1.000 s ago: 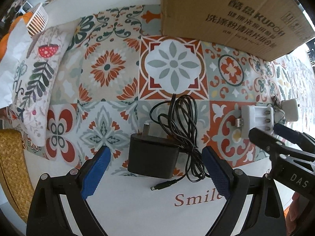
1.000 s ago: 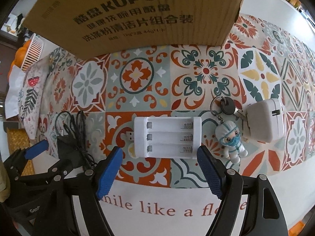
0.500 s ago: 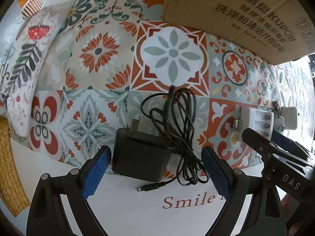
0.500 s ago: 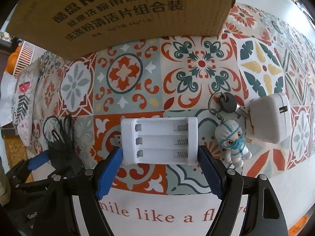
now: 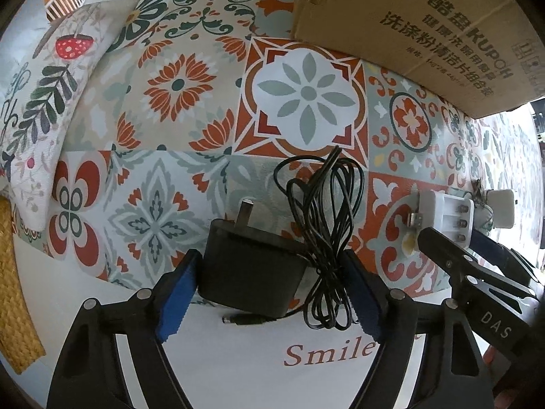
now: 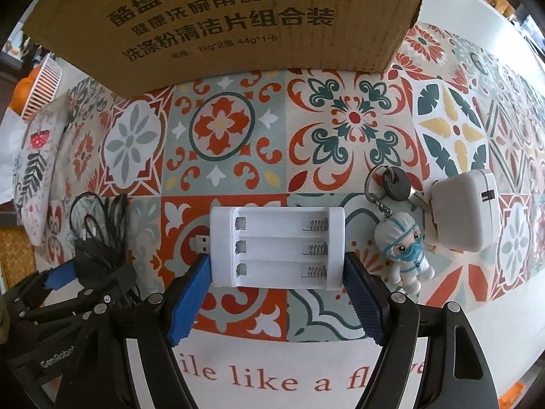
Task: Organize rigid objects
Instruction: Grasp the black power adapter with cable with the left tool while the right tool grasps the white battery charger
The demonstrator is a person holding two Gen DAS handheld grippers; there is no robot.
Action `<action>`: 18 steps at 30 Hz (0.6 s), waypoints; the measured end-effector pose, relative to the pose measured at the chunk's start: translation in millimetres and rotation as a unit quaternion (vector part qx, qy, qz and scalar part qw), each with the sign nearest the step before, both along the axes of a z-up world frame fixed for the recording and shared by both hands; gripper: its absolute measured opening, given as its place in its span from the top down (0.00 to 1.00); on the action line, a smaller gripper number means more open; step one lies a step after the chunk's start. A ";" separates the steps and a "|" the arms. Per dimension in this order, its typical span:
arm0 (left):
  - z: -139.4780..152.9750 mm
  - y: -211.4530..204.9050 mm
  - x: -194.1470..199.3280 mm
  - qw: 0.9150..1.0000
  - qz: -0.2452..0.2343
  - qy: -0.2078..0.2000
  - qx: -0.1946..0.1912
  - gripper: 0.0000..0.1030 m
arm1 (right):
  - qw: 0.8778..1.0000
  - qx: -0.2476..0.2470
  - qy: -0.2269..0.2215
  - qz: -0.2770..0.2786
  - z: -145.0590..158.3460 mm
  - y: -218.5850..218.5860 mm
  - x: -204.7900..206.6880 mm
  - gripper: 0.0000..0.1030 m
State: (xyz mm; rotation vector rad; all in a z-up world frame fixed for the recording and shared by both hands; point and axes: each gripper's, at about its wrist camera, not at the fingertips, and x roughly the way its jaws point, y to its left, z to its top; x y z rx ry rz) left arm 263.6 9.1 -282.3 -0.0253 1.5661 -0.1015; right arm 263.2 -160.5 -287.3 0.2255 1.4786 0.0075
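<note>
A black power adapter (image 5: 250, 271) with its bundled black cord (image 5: 325, 238) lies on the patterned mat. My left gripper (image 5: 269, 289) is open, its blue fingers on either side of the adapter and cord. A white battery charger (image 6: 276, 247) with a USB plug lies between the open blue fingers of my right gripper (image 6: 277, 293), which stand close to its two ends. The charger also shows in the left wrist view (image 5: 446, 213), with the right gripper (image 5: 477, 255) beside it. The left gripper (image 6: 78, 276) shows at the left of the right wrist view.
A large cardboard box (image 6: 221, 13) stands behind the objects. A keychain with a small masked figure (image 6: 403, 250) and a white plug block (image 6: 465, 213) lie right of the charger. A leaf-print pillow (image 5: 41, 119) and a woven mat (image 5: 15, 283) are at the left.
Both grippers have moved forward and down. The adapter now sits between the left fingers and the charger between the right fingers. Both stay open.
</note>
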 end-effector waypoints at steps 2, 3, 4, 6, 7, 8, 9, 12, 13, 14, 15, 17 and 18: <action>-0.4 -0.5 -0.3 1.000 0.004 -0.002 -0.005 0.23 | 1.000 0.002 -0.005 0.003 1.7 0.8 -2.4 0.25; 1.4 1.3 0.2 1.000 0.005 -0.003 -0.006 0.23 | 1.000 0.002 -0.008 0.004 3.5 1.8 -3.8 0.25; 2.2 0.9 -0.9 1.000 0.007 -0.004 -0.006 0.23 | 1.000 0.003 -0.011 0.004 6.2 1.6 -5.4 0.25; 4.7 2.0 -4.0 1.000 0.009 -0.007 -0.007 0.23 | 1.000 0.003 -0.016 0.003 11.4 2.5 -7.5 0.25; 6.2 1.4 -4.6 1.000 0.008 -0.009 -0.006 0.23 | 1.000 0.003 -0.018 0.005 13.4 2.8 -8.7 0.25; 8.1 1.4 -5.4 1.000 0.008 -0.013 -0.006 0.23 | 1.000 0.002 -0.021 0.006 17.4 3.6 -10.1 0.25; 12.0 2.9 -7.8 1.000 0.007 -0.017 -0.004 0.23 | 1.000 0.000 -0.024 0.005 21.1 4.3 -11.3 0.25; 24.2 3.4 -12.6 0.999 0.008 -0.031 -0.002 0.23 | 0.999 -0.002 -0.033 0.002 31.2 4.6 -12.6 0.25; 28.0 3.8 -13.4 0.999 0.007 -0.036 -0.002 0.23 | 0.999 -0.002 -0.036 0.003 32.9 4.2 -12.4 0.25; 33.2 4.5 -14.2 0.999 0.007 -0.043 -0.002 0.23 | 0.999 -0.002 -0.041 0.003 37.1 4.6 -13.1 0.25; 37.0 4.7 -14.5 0.999 0.008 -0.048 -0.002 0.23 | 0.999 -0.001 -0.045 0.002 41.2 3.3 -14.4 0.25; 45.5 6.0 -14.5 0.998 0.006 -0.059 0.000 0.23 | 0.998 -0.003 -0.057 0.002 50.9 2.6 -15.9 0.25; 50.1 6.2 -15.1 0.998 0.006 -0.065 0.000 0.23 | 0.998 -0.004 -0.062 0.001 51.2 -1.3 -12.8 0.25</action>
